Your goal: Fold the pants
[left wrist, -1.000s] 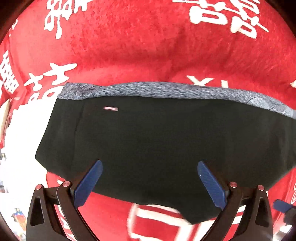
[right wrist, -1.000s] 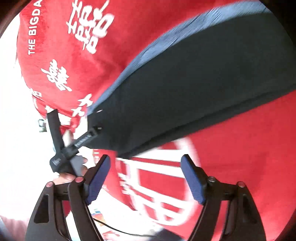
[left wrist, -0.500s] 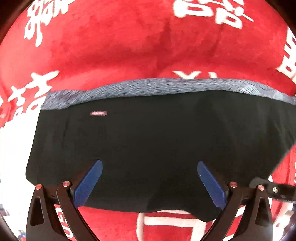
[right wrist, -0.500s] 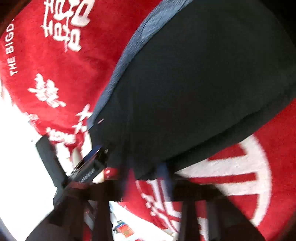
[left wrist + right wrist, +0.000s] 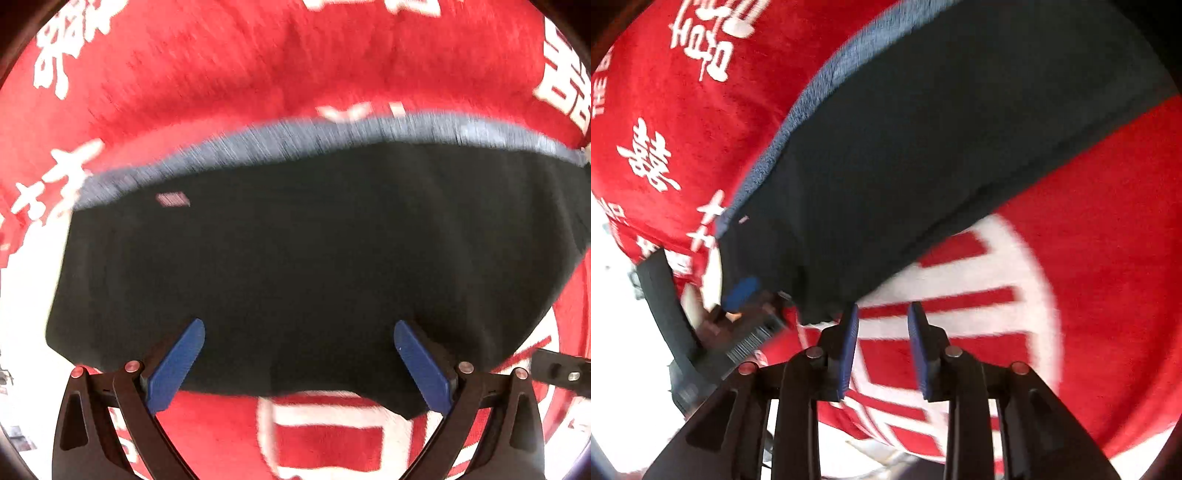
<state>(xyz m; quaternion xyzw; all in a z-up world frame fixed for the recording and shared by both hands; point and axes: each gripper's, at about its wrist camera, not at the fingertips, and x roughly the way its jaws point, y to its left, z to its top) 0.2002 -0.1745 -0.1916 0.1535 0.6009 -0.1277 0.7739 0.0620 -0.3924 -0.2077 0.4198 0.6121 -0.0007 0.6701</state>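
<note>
Black pants (image 5: 295, 258) with a grey-blue waistband (image 5: 314, 136) lie folded flat on a red blanket (image 5: 221, 66). My left gripper (image 5: 299, 332) is open, its blue fingers wide apart over the near edge of the pants, holding nothing. In the right wrist view the pants (image 5: 942, 147) stretch up to the right. My right gripper (image 5: 881, 314) has its blue fingers narrowed to a small gap just beside the pants' near corner, with only blanket between them. The left gripper's blue finger (image 5: 740, 291) shows at the pants' corner.
The red blanket (image 5: 1108, 258) carries white characters and a large white emblem (image 5: 1015, 295) under my right gripper. The blanket's edge and bright white floor lie at the left (image 5: 613, 332). The right gripper's body shows at the right edge of the left wrist view (image 5: 561, 369).
My right gripper has narrowed from wide open to a small gap and moved toward the pants' near corner. My left gripper has moved slightly forward over the pants and stays open.
</note>
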